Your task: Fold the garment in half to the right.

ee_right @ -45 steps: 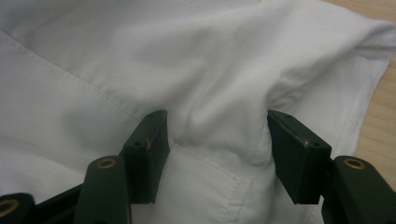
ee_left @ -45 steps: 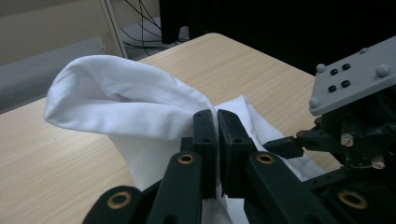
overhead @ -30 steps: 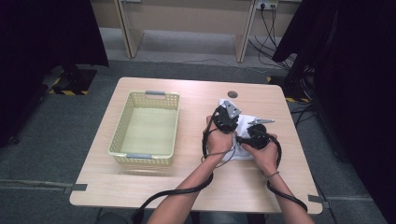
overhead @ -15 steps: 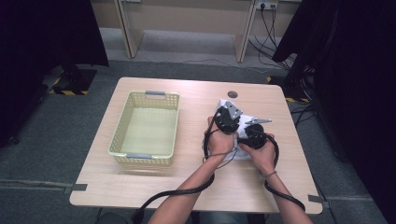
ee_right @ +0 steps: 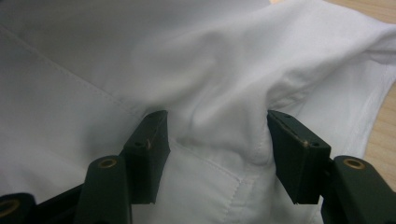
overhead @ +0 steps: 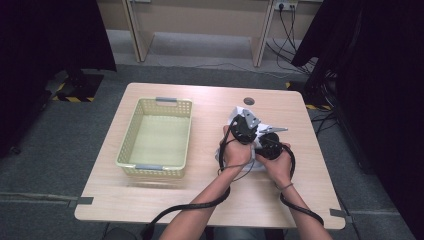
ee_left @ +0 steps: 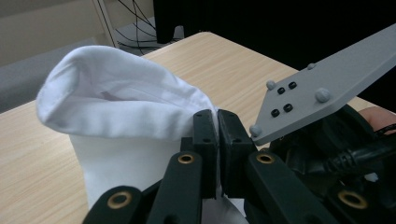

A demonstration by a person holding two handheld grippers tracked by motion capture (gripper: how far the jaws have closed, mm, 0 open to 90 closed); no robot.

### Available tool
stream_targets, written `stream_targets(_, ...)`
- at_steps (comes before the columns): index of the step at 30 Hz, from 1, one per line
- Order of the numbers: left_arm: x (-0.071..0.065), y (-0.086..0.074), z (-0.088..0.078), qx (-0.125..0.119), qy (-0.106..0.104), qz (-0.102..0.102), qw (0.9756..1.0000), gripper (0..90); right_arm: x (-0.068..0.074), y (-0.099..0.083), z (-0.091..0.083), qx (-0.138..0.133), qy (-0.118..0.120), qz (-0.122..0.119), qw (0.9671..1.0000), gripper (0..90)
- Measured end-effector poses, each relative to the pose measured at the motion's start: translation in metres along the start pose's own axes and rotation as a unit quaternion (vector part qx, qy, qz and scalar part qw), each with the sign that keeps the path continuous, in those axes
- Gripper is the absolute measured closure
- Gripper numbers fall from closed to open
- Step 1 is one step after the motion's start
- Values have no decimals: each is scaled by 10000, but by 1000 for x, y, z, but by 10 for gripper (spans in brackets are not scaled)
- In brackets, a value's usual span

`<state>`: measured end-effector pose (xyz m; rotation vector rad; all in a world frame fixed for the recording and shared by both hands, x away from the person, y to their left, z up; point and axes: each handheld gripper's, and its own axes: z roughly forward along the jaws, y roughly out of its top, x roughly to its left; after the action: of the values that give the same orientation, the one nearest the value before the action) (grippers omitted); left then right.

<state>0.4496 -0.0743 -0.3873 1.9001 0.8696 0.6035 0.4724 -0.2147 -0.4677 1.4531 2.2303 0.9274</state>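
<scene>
A crumpled white cloth point(overhead: 239, 110) lies on the right half of the wooden table point(overhead: 200, 200). My left gripper point(ee_left: 217, 135) is shut on an edge of the cloth point(ee_left: 121, 107) and holds a fold of it raised off the table. Close beside it, my right gripper point(ee_right: 217, 144) points down into the cloth point(ee_right: 187, 56). Its jaws stand apart, with a raised ridge of fabric between the pads. In the high view the left gripper point(overhead: 244, 128) and the right gripper point(overhead: 270, 145) sit side by side over the cloth, a hand on each.
A pale yellow plastic basket point(overhead: 127, 162) with nothing in it stands on the table's left half. A cable hole point(overhead: 249, 101) lies near the far edge. Black cables trail from both grippers toward the near edge. The right gripper's grey plate point(ee_left: 322, 88) is close to my left jaws.
</scene>
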Motion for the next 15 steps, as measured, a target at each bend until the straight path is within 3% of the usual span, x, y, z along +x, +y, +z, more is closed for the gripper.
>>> stream_targets(15,3,-4,3,70,69,5,10000,864,-4,4,-4,88,225,57,9997,367)
